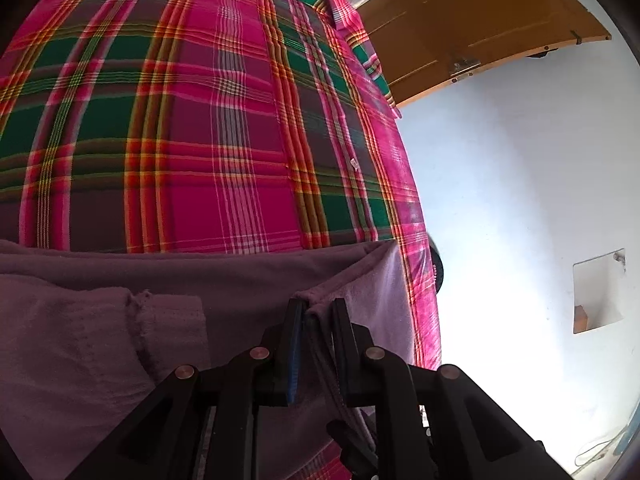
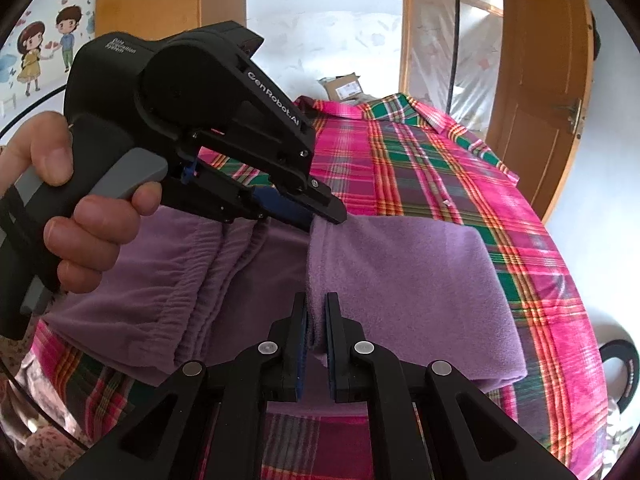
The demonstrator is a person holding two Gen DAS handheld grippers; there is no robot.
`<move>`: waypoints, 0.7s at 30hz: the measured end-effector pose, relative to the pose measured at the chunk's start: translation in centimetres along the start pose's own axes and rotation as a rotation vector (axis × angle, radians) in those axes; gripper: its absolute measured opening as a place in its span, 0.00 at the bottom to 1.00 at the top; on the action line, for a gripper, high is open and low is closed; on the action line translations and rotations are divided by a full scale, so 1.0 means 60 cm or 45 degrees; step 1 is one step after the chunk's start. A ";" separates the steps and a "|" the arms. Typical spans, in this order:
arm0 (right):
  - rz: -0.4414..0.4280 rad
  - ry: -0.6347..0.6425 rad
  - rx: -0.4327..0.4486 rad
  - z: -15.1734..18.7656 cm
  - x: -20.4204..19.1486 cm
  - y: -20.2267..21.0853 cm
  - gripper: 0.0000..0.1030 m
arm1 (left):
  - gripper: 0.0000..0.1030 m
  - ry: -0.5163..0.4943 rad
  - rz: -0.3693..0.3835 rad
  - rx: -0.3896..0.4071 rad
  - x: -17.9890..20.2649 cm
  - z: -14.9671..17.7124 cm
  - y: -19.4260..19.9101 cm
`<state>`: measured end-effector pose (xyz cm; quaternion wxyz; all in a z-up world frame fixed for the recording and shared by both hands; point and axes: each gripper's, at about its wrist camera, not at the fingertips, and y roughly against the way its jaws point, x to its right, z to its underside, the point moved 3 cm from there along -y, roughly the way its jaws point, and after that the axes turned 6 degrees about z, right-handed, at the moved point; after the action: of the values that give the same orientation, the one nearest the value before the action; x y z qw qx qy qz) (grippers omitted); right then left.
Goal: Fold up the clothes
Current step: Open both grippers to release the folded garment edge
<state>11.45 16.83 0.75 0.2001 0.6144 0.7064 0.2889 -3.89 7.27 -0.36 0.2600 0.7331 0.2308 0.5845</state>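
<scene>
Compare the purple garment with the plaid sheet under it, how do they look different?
The purple garment is a plain, fuzzy fabric; the plaid sheet is smooth, checked in pink, green and orange. The garment is folded in layers and pinched by the left gripper and right gripper; the sheet lies spread flat, ungripped. Both are cloth.

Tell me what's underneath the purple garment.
The purple garment lies on a pink and green plaid cloth, which shows on every side. What the plaid cloth covers, directly beneath the garment, is hidden.

White wall point(image 1: 520, 200), wooden door point(image 2: 540, 100), cartoon wall stickers point(image 2: 44, 44)
</scene>
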 end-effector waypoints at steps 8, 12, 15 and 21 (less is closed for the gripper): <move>-0.004 -0.001 -0.046 0.015 -0.010 -0.022 0.08 | 0.15 0.022 -0.072 0.011 -0.024 -0.010 -0.022; -0.006 0.004 -0.064 0.021 -0.013 -0.030 0.11 | 0.15 0.047 -0.071 0.006 -0.030 -0.012 -0.024; -0.008 0.014 -0.067 0.021 -0.014 -0.033 0.13 | 0.15 0.062 -0.061 0.013 -0.033 -0.010 -0.019; -0.042 0.066 -0.046 0.028 -0.025 -0.022 0.21 | 0.15 0.041 -0.072 0.080 -0.024 -0.005 0.006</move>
<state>11.76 15.54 -1.48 0.1977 0.5914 0.7159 0.3141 -4.45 6.11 -1.15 0.2495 0.7246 0.2736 0.5812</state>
